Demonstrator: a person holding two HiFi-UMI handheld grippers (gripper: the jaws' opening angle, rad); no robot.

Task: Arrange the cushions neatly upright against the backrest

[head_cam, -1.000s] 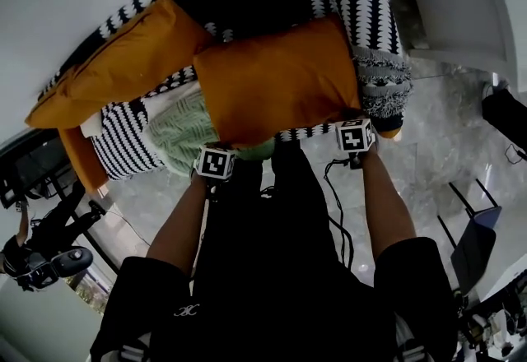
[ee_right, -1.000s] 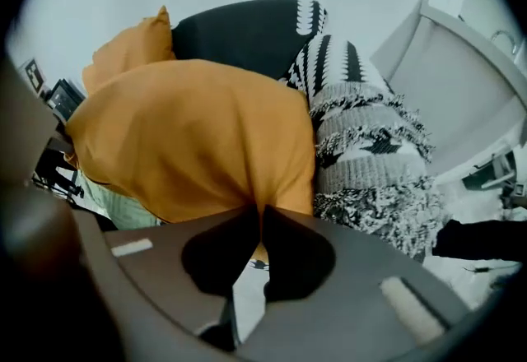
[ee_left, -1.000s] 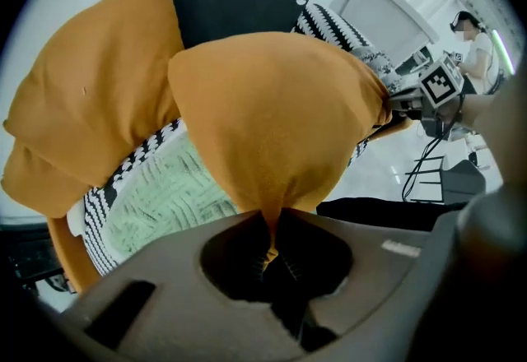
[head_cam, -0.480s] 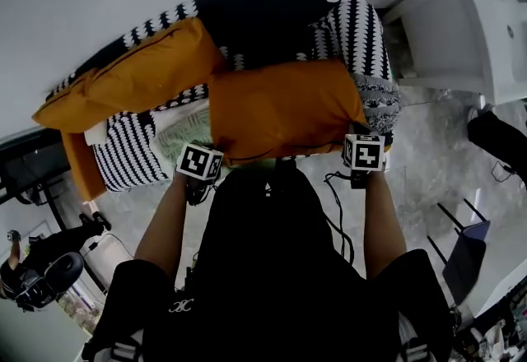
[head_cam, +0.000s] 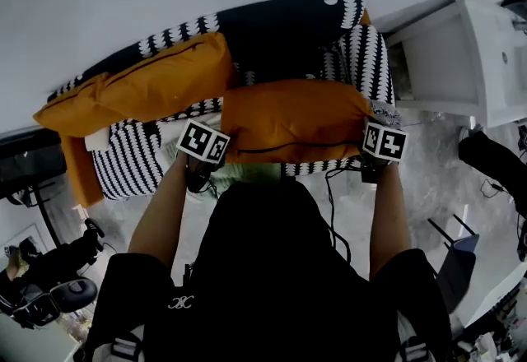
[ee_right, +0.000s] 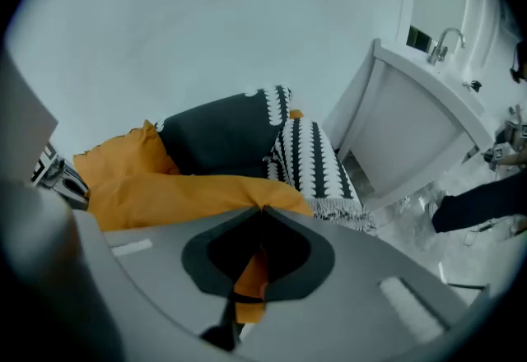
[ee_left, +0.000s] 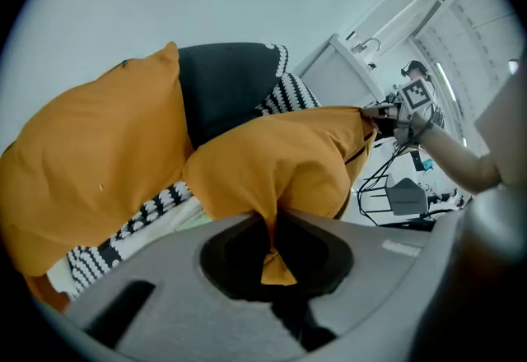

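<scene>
An orange cushion (head_cam: 295, 120) hangs lifted over the sofa seat, held at both near corners. My left gripper (head_cam: 216, 164) is shut on its left corner, a tuft of orange cloth (ee_left: 276, 262) pinched between the jaws. My right gripper (head_cam: 368, 156) is shut on the right corner (ee_right: 251, 274). A second orange cushion (head_cam: 136, 89) leans against the backrest at the left. The black backrest (head_cam: 280, 23) with white zigzag trim shows behind. A black-and-white zigzag cushion (head_cam: 362, 64) stands at the sofa's right end, and a pale green cushion (head_cam: 247, 173) peeks out below the lifted one.
A white cabinet (head_cam: 449, 56) with a sink and tap (ee_right: 445, 44) stands right of the sofa. The striped seat throw (head_cam: 132, 156) covers the left part. A black chair (head_cam: 49, 286) stands on the marble floor at the lower left, dark gear (head_cam: 494, 167) at the right.
Both grippers have risen with the orange cushion, which now hangs higher and flatter in front of the backrest. The green cushion below is mostly hidden now.
</scene>
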